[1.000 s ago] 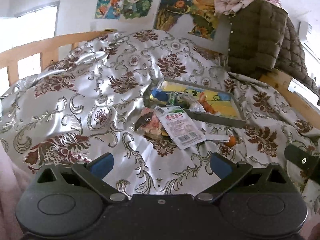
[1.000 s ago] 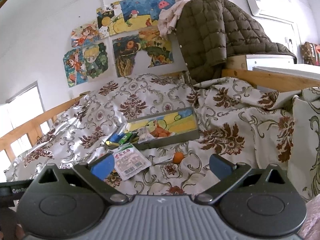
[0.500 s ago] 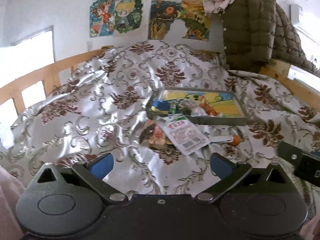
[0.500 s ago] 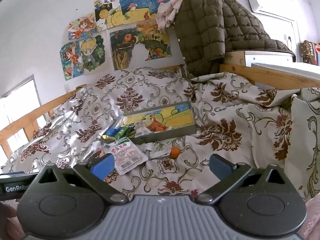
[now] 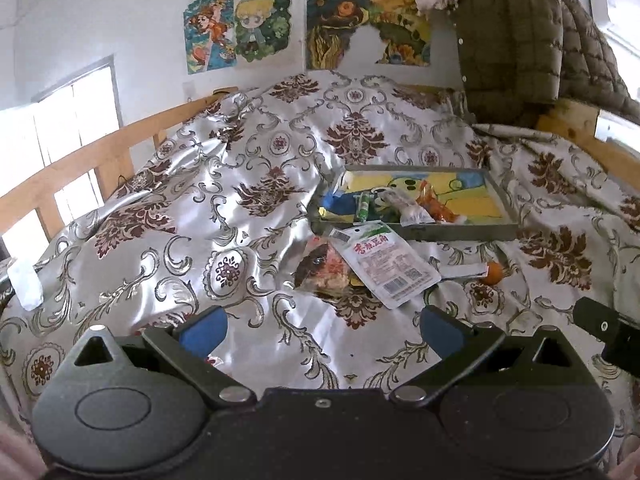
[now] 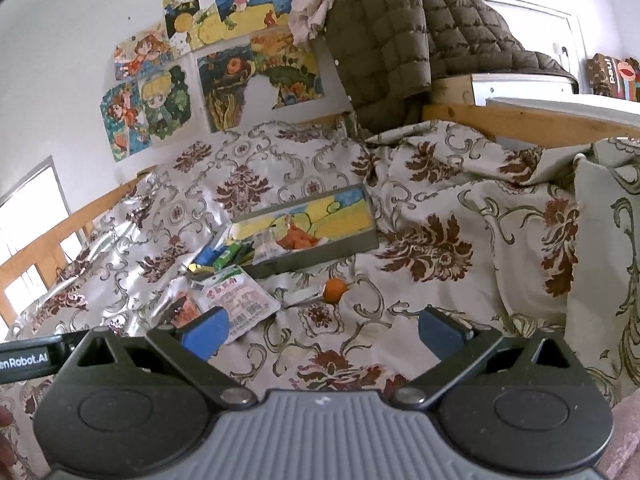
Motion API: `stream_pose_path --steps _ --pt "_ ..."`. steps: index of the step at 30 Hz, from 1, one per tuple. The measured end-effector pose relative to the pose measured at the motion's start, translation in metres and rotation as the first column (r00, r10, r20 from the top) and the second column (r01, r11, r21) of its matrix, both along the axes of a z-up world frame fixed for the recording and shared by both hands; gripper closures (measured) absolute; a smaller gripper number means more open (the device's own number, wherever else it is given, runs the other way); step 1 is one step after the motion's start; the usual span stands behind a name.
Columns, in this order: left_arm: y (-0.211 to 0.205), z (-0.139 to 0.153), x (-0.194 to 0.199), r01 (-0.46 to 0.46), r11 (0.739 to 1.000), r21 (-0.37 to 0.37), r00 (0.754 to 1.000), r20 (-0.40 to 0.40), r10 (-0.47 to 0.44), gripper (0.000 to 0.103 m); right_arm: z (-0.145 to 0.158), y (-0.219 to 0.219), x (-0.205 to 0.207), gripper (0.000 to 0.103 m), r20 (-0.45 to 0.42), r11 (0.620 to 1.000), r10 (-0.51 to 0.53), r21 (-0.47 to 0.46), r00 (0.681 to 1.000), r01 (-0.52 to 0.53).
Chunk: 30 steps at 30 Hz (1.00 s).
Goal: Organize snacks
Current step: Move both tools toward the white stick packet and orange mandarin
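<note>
A grey tray [image 5: 460,234] with a cartoon picture inside lies on the patterned bedspread and holds several small snacks at its left end; it also shows in the right wrist view [image 6: 320,254]. In front of it lie a white snack packet [image 5: 386,262] [image 6: 236,296], a dark reddish packet [image 5: 324,268] [image 6: 182,308] partly under it, and an orange lollipop [image 5: 494,271] [image 6: 334,289]. My left gripper [image 5: 322,326] is open and empty, short of the packets. My right gripper [image 6: 322,332] is open and empty, below the lollipop.
A wooden bed rail [image 5: 80,160] runs along the left. A dark quilted jacket [image 5: 520,36] hangs over the frame at the back right. Posters [image 5: 304,28] cover the wall. A pillow [image 6: 608,248] lies at the right. The right gripper's body [image 5: 608,330] shows at the left view's right edge.
Both grippers have drawn back and tilted up a little, so the tray and packets sit farther off and lower in view. Both stay open and empty.
</note>
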<state>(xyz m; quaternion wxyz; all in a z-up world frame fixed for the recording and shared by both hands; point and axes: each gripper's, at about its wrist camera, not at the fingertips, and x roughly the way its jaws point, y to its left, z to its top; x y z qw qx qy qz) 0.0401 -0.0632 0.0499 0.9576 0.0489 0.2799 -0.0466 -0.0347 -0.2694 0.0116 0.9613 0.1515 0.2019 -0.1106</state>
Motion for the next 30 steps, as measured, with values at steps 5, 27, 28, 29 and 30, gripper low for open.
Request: stream_pose_path --steps 5,27,28,29,30 --pt "-0.015 -0.007 0.018 0.003 1.000 0.021 0.999 -0.039 -0.002 0.001 -0.009 -0.012 0.011 0.000 -0.060 0.999 -0.016 0.042 0.998 0.019" --pt "-0.073 -0.031 0.079 -0.109 0.988 0.106 0.981 -0.148 0.124 0.001 -0.041 -0.058 0.081 0.000 -0.149 0.988 0.021 0.151 0.989 0.001" --pt "-0.076 -0.030 0.082 -0.117 0.987 0.108 0.980 -0.150 0.132 0.001 -0.041 -0.060 0.085 0.000 -0.153 0.990 0.024 0.144 0.988 -0.002" --pt "-0.079 -0.029 0.086 -0.126 0.986 0.110 0.978 -0.150 0.142 0.001 -0.042 -0.062 0.090 0.000 -0.156 0.990 0.029 0.140 0.987 -0.007" --pt "-0.081 -0.029 0.089 -0.131 0.985 0.113 0.978 -0.149 0.148 0.001 -0.042 -0.064 0.095 0.000 -0.160 0.990 0.036 0.139 0.986 -0.014"
